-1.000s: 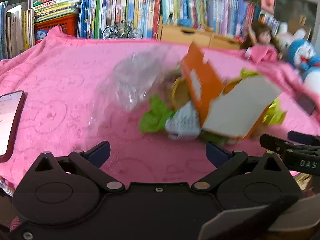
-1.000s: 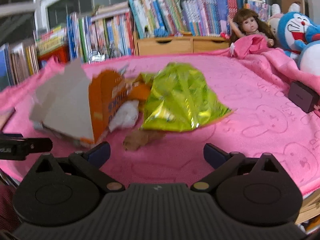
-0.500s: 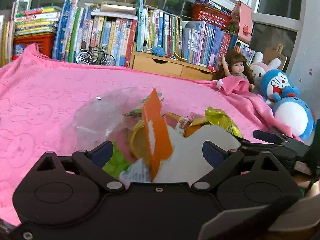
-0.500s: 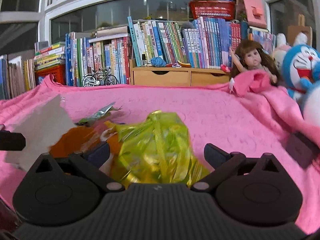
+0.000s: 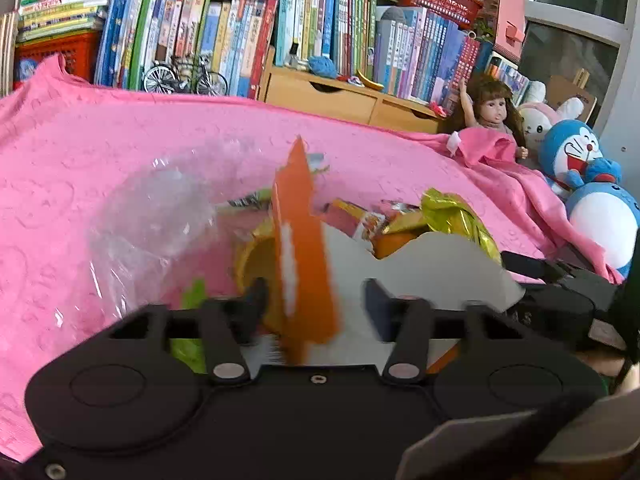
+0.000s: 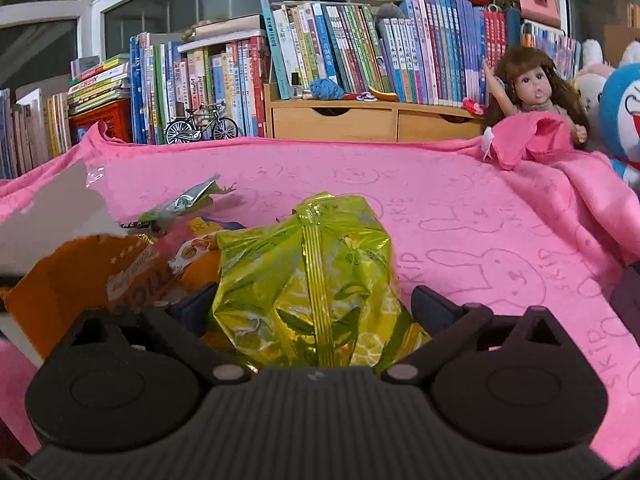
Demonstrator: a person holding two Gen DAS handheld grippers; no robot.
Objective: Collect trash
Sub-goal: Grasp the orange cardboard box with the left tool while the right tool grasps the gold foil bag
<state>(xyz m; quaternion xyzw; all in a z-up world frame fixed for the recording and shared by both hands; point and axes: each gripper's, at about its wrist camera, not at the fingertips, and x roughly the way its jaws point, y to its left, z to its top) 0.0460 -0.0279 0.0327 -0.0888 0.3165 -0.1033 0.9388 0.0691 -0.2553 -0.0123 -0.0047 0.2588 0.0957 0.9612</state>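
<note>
A pile of trash lies on the pink blanket [image 5: 80,152]. It holds a torn orange cardboard box [image 5: 304,248] with a white inside [image 5: 432,268], a clear plastic bag [image 5: 160,216], a yellow-green foil bag [image 6: 312,272] and small wrappers [image 6: 188,200]. My left gripper [image 5: 314,302] is closing. The box's upright orange flap stands between its fingers, and a gap still shows on the right side. My right gripper [image 6: 314,308] is open wide with the foil bag between its fingers. The right gripper [image 5: 560,280] also shows at the right edge of the left wrist view.
Behind the blanket stand rows of books [image 6: 360,48], wooden drawers [image 6: 360,120] and a toy bicycle [image 6: 200,124]. A doll [image 6: 532,88] and blue plush toys [image 5: 580,160] sit at the back right. A dark device [image 6: 628,296] lies on the blanket at the right edge.
Both grippers moved in on the pile. The left jaws narrowed around the orange flap. The foil bag now sits between the right fingers, which kept their width.
</note>
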